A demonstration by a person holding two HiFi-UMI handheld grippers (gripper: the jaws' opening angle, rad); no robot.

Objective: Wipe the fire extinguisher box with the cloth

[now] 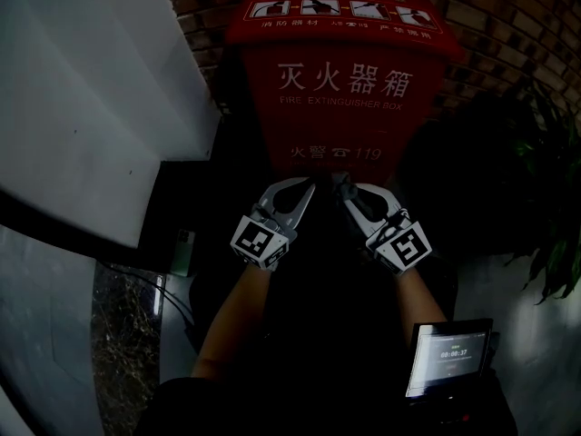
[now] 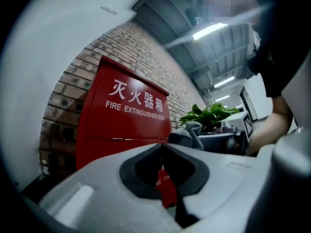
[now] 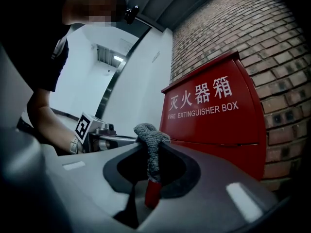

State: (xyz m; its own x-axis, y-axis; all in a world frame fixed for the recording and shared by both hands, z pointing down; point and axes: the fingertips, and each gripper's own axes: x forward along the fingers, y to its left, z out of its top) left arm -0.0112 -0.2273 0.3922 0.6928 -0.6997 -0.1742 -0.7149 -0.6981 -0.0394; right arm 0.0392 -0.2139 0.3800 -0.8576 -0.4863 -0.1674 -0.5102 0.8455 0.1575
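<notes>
The red fire extinguisher box [image 1: 345, 107] stands against a brick wall, with white Chinese and English lettering on its front. Both grippers hover side by side just below its lower front edge. My right gripper [image 1: 345, 191] is shut on a grey knitted cloth [image 3: 151, 136], which bunches above the jaw tips and points toward the box [image 3: 218, 120]. My left gripper [image 1: 305, 189] is shut with nothing in it; the left gripper view shows the box [image 2: 121, 125] ahead and the cloth [image 2: 188, 134] to the right.
A white wall panel [image 1: 82, 107] rises at the left, with the brick wall [image 1: 508, 25] behind the box. At the right stands a leafy potted plant [image 1: 545, 180]. A small lit screen [image 1: 447, 357] sits low near the person's right side. The floor is dark.
</notes>
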